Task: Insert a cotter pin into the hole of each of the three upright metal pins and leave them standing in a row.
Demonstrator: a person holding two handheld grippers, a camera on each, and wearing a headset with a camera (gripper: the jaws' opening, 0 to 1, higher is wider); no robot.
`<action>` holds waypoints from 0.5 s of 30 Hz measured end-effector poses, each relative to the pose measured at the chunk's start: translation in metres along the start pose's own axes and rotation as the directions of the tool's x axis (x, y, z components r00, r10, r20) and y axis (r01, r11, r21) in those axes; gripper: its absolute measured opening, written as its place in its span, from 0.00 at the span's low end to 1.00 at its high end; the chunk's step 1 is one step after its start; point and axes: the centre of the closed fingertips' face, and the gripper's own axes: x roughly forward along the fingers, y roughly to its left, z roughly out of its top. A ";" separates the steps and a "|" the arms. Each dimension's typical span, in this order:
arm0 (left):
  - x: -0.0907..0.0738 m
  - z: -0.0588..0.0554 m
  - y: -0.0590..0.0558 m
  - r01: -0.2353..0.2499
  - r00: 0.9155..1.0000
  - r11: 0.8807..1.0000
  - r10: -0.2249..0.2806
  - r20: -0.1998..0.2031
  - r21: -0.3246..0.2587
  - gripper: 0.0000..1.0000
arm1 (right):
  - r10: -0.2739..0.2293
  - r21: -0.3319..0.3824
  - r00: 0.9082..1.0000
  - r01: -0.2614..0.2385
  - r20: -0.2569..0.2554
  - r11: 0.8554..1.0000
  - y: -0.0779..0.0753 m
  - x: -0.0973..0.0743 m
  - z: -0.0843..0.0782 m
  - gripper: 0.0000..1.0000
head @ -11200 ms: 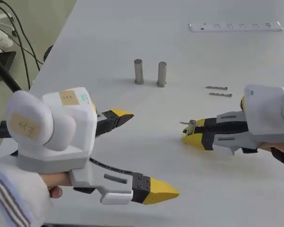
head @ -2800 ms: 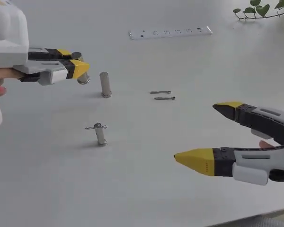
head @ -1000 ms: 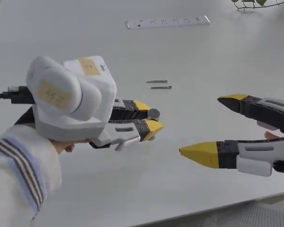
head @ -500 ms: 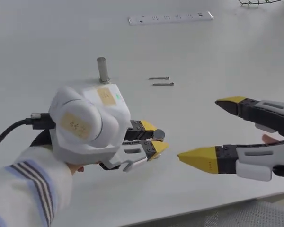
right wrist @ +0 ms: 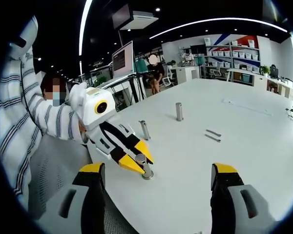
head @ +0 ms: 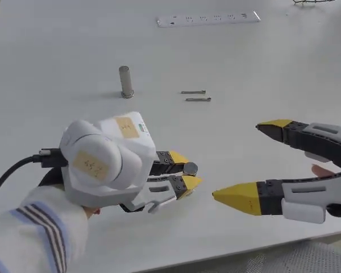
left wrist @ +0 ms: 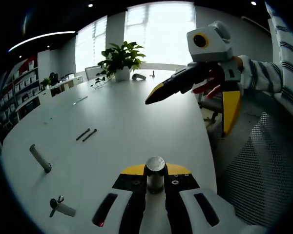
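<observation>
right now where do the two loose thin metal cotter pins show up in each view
Head view: the two loose thin metal cotter pins lie upper middle.
Left gripper view: cotter pins left of centre, mid-height.
Right gripper view: cotter pins right of centre.
Landmark: the bare upright metal pin standing near them in every view.

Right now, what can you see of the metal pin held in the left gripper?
The metal pin is a short grey cylinder with a flat round top and, in the right gripper view, a flared foot. It stands upright, clamped by its upper shaft between the yellow-tipped jaws of the left gripper, near the front edge of the table. Whether its foot rests on the table, I cannot tell.
</observation>
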 end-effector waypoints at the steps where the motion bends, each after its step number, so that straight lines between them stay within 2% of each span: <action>1: 0.000 0.000 0.000 0.001 1.000 1.000 -0.001 -0.001 0.005 0.09 | 0.001 0.000 1.000 -0.001 -0.002 1.000 0.000 0.000 0.000 0.88; 9: -0.001 -0.001 0.000 0.004 1.000 1.000 -0.004 0.012 0.007 0.10 | -0.002 0.000 1.000 0.002 -0.015 1.000 -0.002 0.000 -0.004 0.88; 15: -0.003 0.002 0.000 0.018 0.998 0.997 -0.014 0.054 -0.079 0.11 | 0.004 -0.003 1.000 -0.004 -0.017 1.000 -0.001 0.000 -0.004 0.87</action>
